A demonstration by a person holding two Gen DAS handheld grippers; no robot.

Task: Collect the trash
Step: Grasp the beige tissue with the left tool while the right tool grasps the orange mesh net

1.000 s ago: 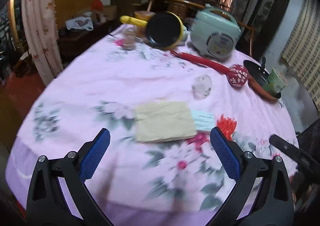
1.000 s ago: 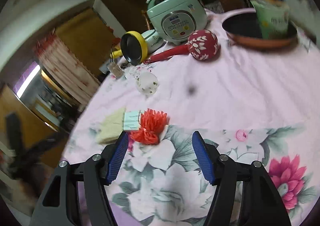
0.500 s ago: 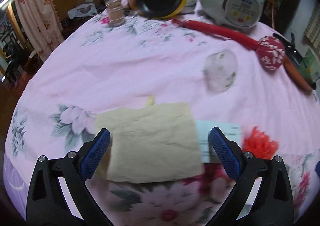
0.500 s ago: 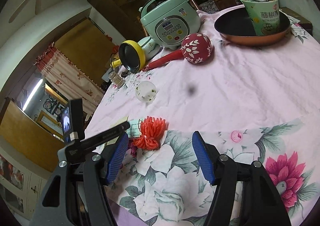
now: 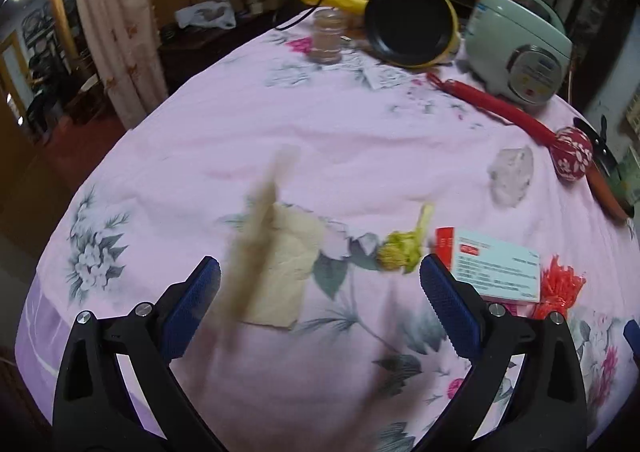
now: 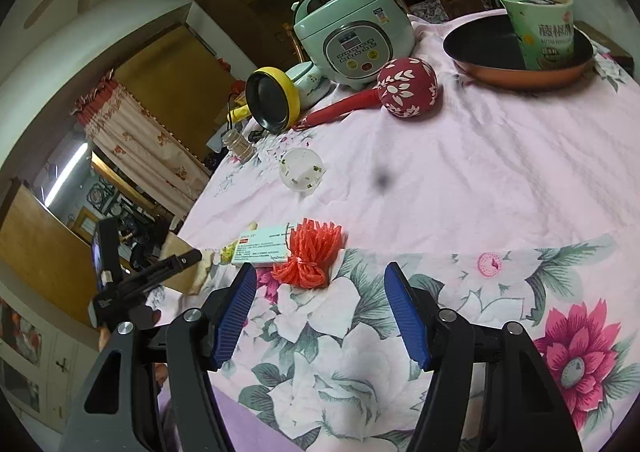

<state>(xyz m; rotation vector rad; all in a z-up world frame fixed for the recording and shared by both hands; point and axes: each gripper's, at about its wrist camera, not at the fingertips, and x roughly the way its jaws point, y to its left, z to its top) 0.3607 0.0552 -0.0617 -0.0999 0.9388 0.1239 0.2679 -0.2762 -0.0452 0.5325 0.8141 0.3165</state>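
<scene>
**Both grippers spread wide over trash at the near edge**

The left gripper hovers above the near edge of the tabletop, its blue pads far apart and holding nothing. Between them a tan paper lies on the pink floral cloth, one side lifted and blurred. Just beside its right edge sits a crumpled yellow-green wad, and next to that a white box with a red stripe. A red net touches the box on the side toward the right edge. A clear plastic ball lies further in, well apart from these.

The right gripper is also spread open and empty, low over the cloth, with the net just ahead of its left pad and the box touching the net.

Along the far edge stand a rice cooker, a yellow pan tipped on its side and a red maraca. At the far right corner a cup stands upright in a copper pan.
</scene>
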